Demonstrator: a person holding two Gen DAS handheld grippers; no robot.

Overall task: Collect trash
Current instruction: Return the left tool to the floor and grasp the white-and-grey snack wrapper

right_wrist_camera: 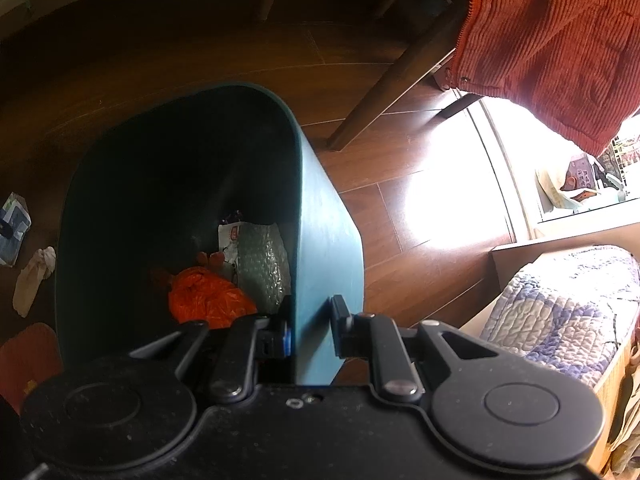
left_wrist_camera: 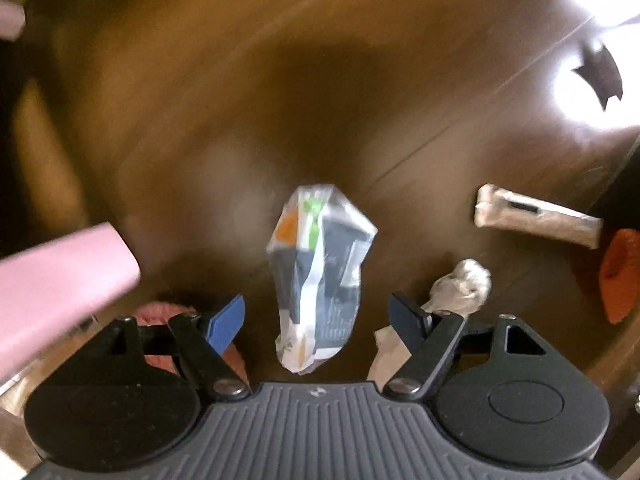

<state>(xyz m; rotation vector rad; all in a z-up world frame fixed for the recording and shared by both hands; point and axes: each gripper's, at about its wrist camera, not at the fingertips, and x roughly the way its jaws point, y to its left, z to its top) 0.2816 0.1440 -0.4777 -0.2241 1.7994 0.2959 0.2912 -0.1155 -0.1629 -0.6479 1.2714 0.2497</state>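
Home: wood floor, quilted bedding

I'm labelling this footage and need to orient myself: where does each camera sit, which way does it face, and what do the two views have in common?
Left wrist: on the left gripper, facing steeply down at the wooden floor; open fingers straddle a plastic wrapper, not touching.
Right wrist: on the right gripper, facing down, clamped on the teal bin wall; trash lies inside.
Shared: wrapper, crumpled tissue, floor. No hands show.
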